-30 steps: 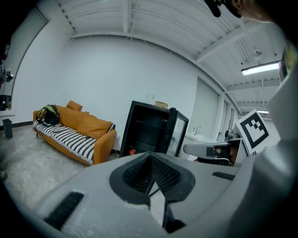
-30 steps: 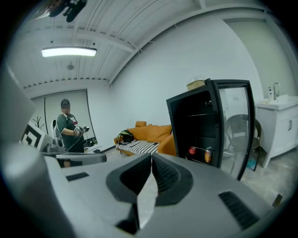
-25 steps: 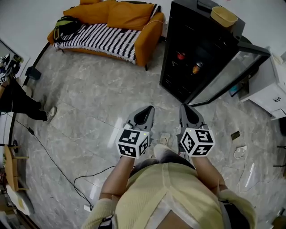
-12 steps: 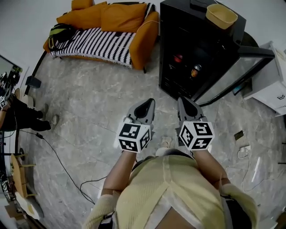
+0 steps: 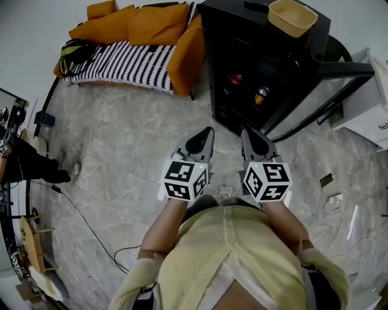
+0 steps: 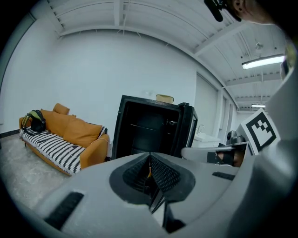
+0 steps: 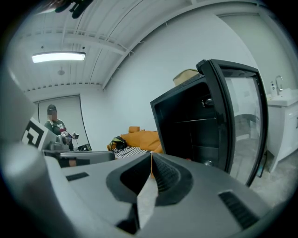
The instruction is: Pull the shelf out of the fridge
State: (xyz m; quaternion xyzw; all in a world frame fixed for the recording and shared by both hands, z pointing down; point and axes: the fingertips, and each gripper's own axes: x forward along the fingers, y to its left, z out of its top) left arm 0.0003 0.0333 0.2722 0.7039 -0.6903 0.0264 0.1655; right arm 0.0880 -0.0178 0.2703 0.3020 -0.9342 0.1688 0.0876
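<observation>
A black fridge [image 5: 254, 66] stands ahead with its glass door [image 5: 321, 103] swung open to the right. Inside, a shelf [image 5: 245, 91] carries a red item [image 5: 236, 79] and a can [image 5: 262, 94]. My left gripper [image 5: 206, 134] and right gripper [image 5: 248, 134] are held side by side just short of the fridge's front, both shut and empty. In the left gripper view the fridge [image 6: 149, 132] shows dark beyond the shut left gripper [image 6: 149, 158]. In the right gripper view the fridge's thin shelf [image 7: 195, 120] and door [image 7: 240, 121] lie beyond the shut right gripper [image 7: 151, 160].
A yellow bowl [image 5: 293, 17] sits on top of the fridge. An orange sofa [image 5: 139, 36] with a striped blanket stands left of it, a white cabinet [image 5: 364, 115] to the right. A cable [image 5: 79, 212] runs over the floor, and a person [image 7: 55, 125] stands at the room's far side.
Both grippers have moved forward toward the fridge, still shut; the fridge and sofa now lie nearer in the head view.
</observation>
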